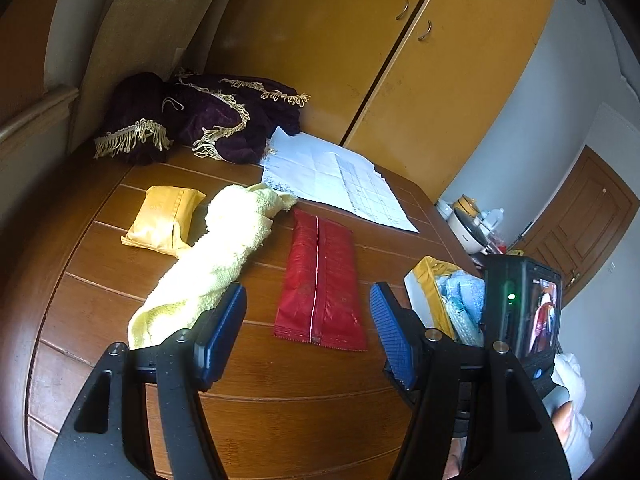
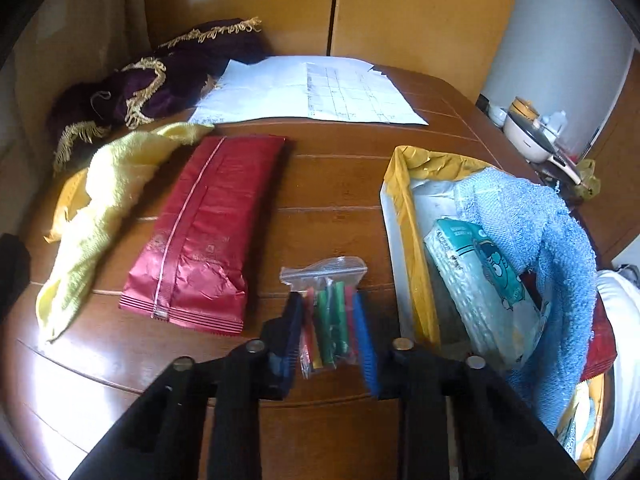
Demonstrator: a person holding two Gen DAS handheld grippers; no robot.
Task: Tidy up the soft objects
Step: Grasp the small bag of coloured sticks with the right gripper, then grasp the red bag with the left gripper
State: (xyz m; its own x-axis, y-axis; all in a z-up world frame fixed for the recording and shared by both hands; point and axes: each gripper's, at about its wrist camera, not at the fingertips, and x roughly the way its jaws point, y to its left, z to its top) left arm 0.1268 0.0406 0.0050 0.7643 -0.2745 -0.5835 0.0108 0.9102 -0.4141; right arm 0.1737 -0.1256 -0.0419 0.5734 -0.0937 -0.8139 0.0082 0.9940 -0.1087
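My left gripper hangs open above the near end of a red foil packet that lies flat on the wooden table. Left of it lies a crumpled yellow towel, partly over a yellow packet. My right gripper is shut on a clear zip bag of small coloured sticks, just above the table. To its right stands a yellow-lined box holding a blue towel and a tissue pack. The red packet and yellow towel lie to its left.
Dark purple velvet cloths with gold fringe are piled at the table's back left, with sheets of paper beside them. An orange wardrobe stands behind. A rice cooker sits past the right edge.
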